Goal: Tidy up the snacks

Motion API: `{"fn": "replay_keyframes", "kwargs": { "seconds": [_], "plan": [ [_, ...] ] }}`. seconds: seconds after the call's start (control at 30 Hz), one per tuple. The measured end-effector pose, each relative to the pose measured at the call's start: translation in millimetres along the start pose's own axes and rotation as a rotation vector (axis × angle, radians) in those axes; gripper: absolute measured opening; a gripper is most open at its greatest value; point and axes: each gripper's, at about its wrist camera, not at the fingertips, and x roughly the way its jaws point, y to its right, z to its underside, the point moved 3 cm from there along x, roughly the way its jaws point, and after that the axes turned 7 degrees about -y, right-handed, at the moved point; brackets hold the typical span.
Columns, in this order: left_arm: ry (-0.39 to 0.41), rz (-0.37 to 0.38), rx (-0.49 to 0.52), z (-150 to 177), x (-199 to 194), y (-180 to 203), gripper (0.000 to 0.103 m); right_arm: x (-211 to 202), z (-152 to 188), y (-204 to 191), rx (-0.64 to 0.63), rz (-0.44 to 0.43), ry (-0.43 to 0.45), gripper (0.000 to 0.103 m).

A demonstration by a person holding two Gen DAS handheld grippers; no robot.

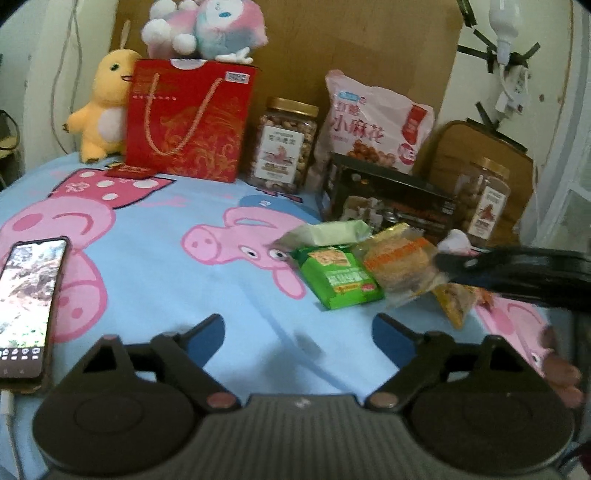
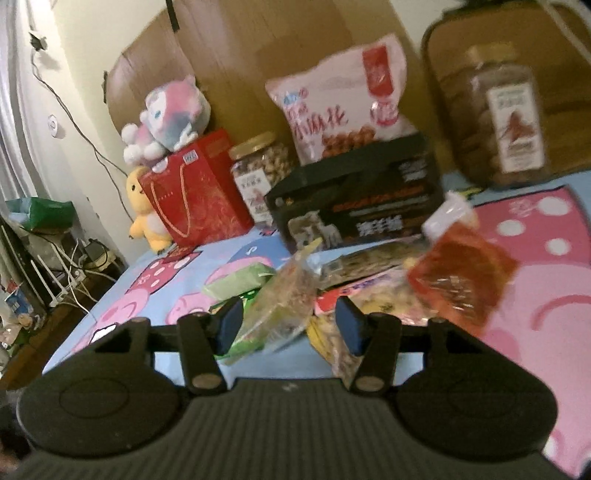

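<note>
surface: pig-print blue sheet (image 1: 155, 266) | backdrop: cardboard (image 1: 351, 48) | wall: cream (image 2: 96, 44)

1. Two nut jars: one beside the red bag (image 1: 282, 146), one at far right (image 1: 484, 201).
2. Two plush toys: yellow (image 1: 101, 107), pink-blue (image 1: 207, 27).
3. One red gift bag (image 1: 188, 118).
4. One pink snack bag (image 1: 373, 122).
5. One black box (image 1: 388, 201).
6. One phone (image 1: 27, 306).
7. Small loose packets in a pile, blurred, at least four: green (image 1: 338, 277), orange (image 1: 400, 264).

Light-blue sheet (image 1: 155, 280) with pink pigs, red gold-patterned gift bag (image 1: 184, 122), green snack packet (image 1: 338, 277), yellow plush (image 1: 103, 107)
</note>
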Motion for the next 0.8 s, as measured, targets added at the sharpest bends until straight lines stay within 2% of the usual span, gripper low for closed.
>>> {"fn": "replay_keyframes", "kwargs": {
  "seconds": [0.03, 0.13, 0.23, 0.33, 0.4, 0.43, 0.47, 0.53, 0.57, 0.67, 0.8],
  "plan": [
    [-0.007, 0.014, 0.002, -0.4, 0.9, 0.5, 0.081, 6.9, -0.2, 1.7, 0.01, -0.011, -0.027, 0.024],
    [-0.027, 0.081, 0.007, -1.7, 3.3, 3.5, 0.077, 4.8, 5.6, 7.0, 0.058, -0.06, -0.06, 0.022],
    [-0.043, 0.166, 0.015, -6.3, 7.2, 9.5, 0.077, -21.6, 15.9, 13.0, 0.043, -0.079, -0.065, 0.022],
    [-0.053, 0.253, 0.041, -10.7, 11.5, 21.7, 0.077, -44.6, 27.8, 27.4, 0.003, -0.136, -0.1, 0.022],
    [-0.069, 0.289, 0.065, -14.3, 17.8, 31.4, 0.077, -62.3, 36.5, 41.0, -0.014, -0.136, -0.11, 0.022],
    [-0.079, 0.306, 0.077, -16.2, 21.9, 36.6, 0.077, -70.0, 39.4, 48.2, -0.017, -0.103, -0.1, 0.026],
    [-0.088, 0.32, 0.088, -18.2, 26.7, 43.2, 0.077, -80.9, 41.5, 57.0, -0.011, -0.033, -0.061, 0.029],
    [-0.111, 0.339, 0.105, -22.1, 37.4, 54.8, 0.077, -95.6, 41.0, 69.7, 0.0, 0.083, 0.02, 0.029],
    [-0.119, 0.348, 0.115, -23.4, 41.8, 60.4, 0.077, -102.3, 41.7, 73.2, 0.007, 0.096, 0.036, 0.029],
    [-0.149, 0.351, 0.159, -22.9, 55.0, 75.2, 0.077, -111.9, 49.6, 69.8, 0.014, 0.037, 0.033, 0.032],
    [-0.223, 0.382, 0.153, -12.2, 63.0, 79.1, 0.061, -101.6, 67.4, 51.4, -0.026, -0.036, -0.049, 0.036]
  ]
}}
